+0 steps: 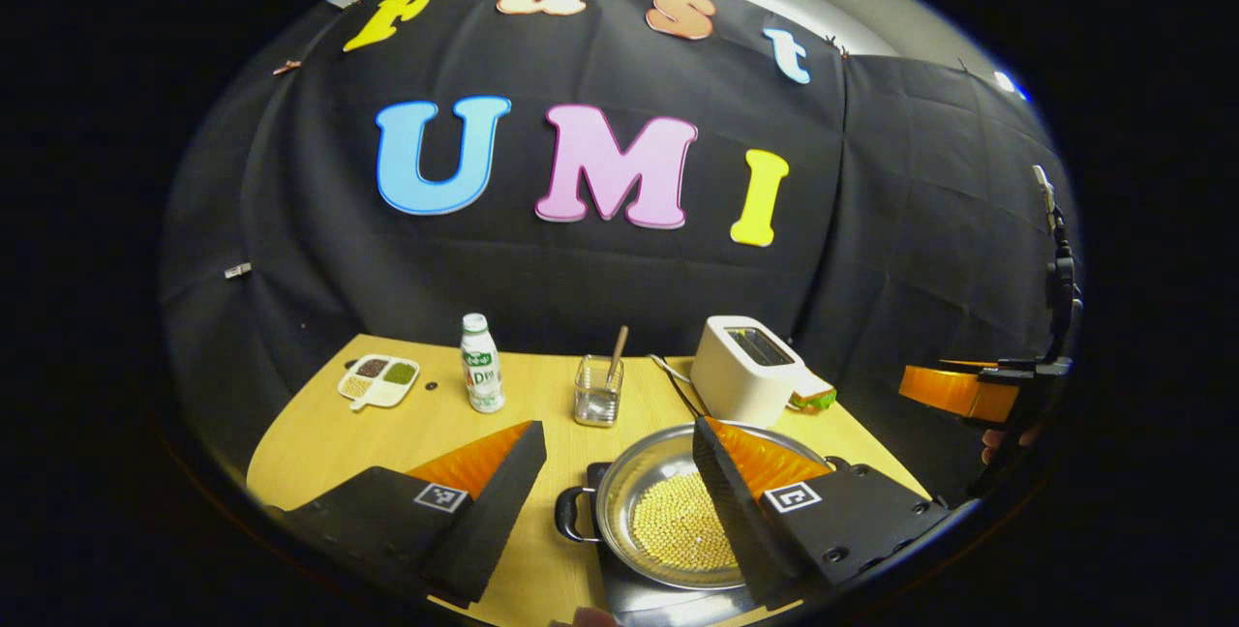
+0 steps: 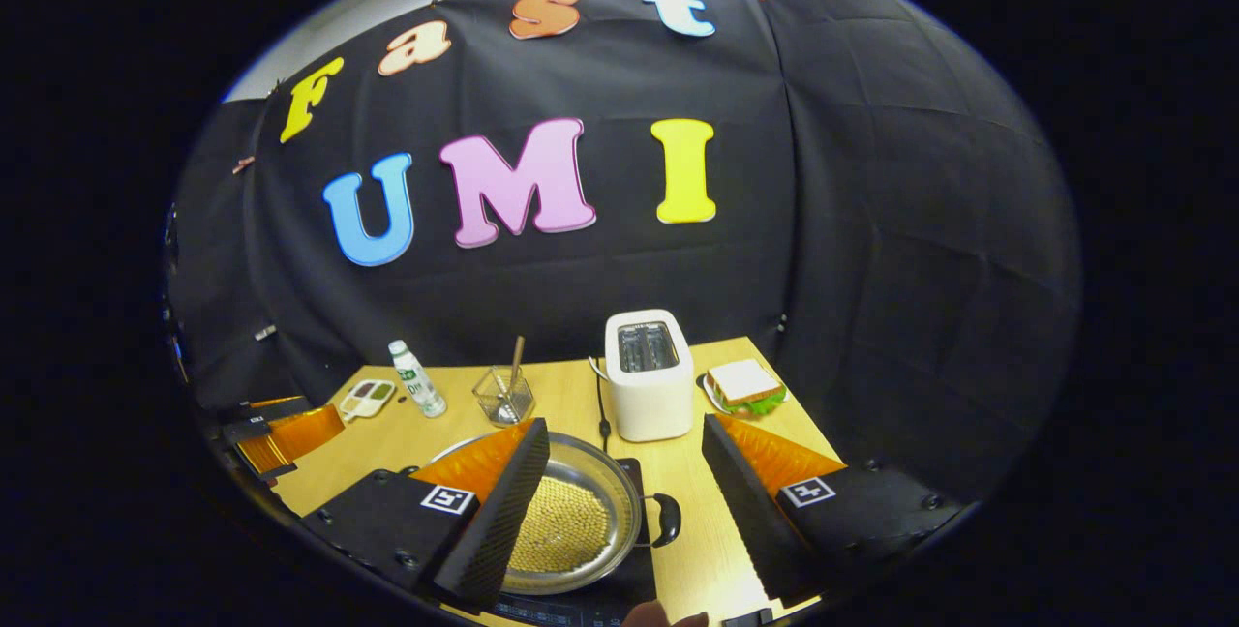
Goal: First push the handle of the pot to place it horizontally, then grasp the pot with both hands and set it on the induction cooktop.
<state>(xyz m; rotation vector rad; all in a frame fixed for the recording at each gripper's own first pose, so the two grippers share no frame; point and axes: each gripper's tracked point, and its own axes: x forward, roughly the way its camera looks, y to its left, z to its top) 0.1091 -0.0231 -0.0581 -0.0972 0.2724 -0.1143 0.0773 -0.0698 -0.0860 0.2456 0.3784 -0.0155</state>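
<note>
A steel pot (image 1: pixel 668 516) holding yellow beans rests on the black induction cooktop (image 1: pixel 634 600) at the table's near edge. In the left gripper view my left gripper (image 1: pixel 618 433) is open; the pot's left loop handle (image 1: pixel 571 516) shows between its fingers, and one finger (image 1: pixel 736 511) overlaps the pot's bowl. In the right gripper view my right gripper (image 2: pixel 624 424) is open too; the pot's (image 2: pixel 571 522) right handle (image 2: pixel 668 519) shows between its fingers, on the cooktop (image 2: pixel 590 605). I cannot tell whether either gripper touches the pot.
Behind the pot on the wooden table (image 1: pixel 319 443) stand a white toaster (image 1: pixel 745 371), a glass with a stick (image 1: pixel 598 390), a bottle (image 1: pixel 481 364) and a divided dish (image 1: pixel 379 380). A sandwich on a plate (image 2: pixel 743 385) sits beside the toaster (image 2: pixel 647 375).
</note>
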